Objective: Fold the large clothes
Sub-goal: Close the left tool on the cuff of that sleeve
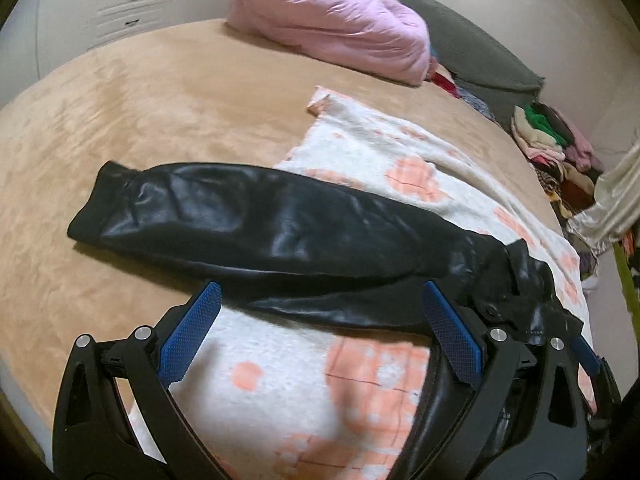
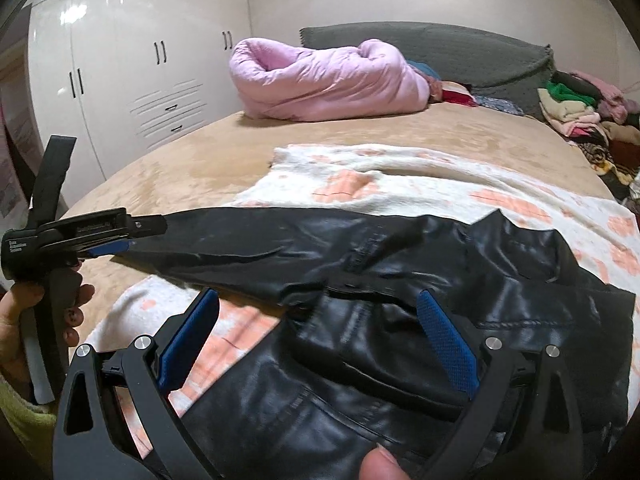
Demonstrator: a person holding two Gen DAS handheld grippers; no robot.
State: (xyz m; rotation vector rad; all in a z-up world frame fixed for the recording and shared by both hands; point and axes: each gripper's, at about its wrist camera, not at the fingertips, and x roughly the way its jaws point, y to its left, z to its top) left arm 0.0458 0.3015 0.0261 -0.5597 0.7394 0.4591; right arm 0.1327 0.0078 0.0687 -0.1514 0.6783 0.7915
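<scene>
While my left gripper (image 1: 322, 312) points forward over the near edge of the bed (image 1: 140, 120), its blue pads (image 1: 190, 334) stand wide apart and grip nothing. Between and just beyond them lies the black leather jacket (image 1: 260, 220): one sleeve stretches away to the left across the tan bed cover, and its lower edge passes under the gap between the pads. The jacket rests partly on a white blanket with peach patches (image 1: 360, 148). A rolled pink quilt (image 1: 332, 32) lies at the far end of the bed, and a pile of mixed clothes (image 1: 548, 136) sits at the right edge.

From the right wrist view, my right gripper (image 2: 318, 316) hovers over the jacket body (image 2: 360, 360), angled slightly down. Its pads (image 2: 448, 344) are likewise spread wide, closed on nothing; whether they touch the leather I cannot tell. A thumb tip (image 2: 378, 466) shows at the bottom edge. At the left, my left hand (image 2: 24, 312) holds the left gripper by its handle, level with the bed, its tip at the sleeve end. White wardrobe doors (image 2: 120, 60) stand behind.
</scene>
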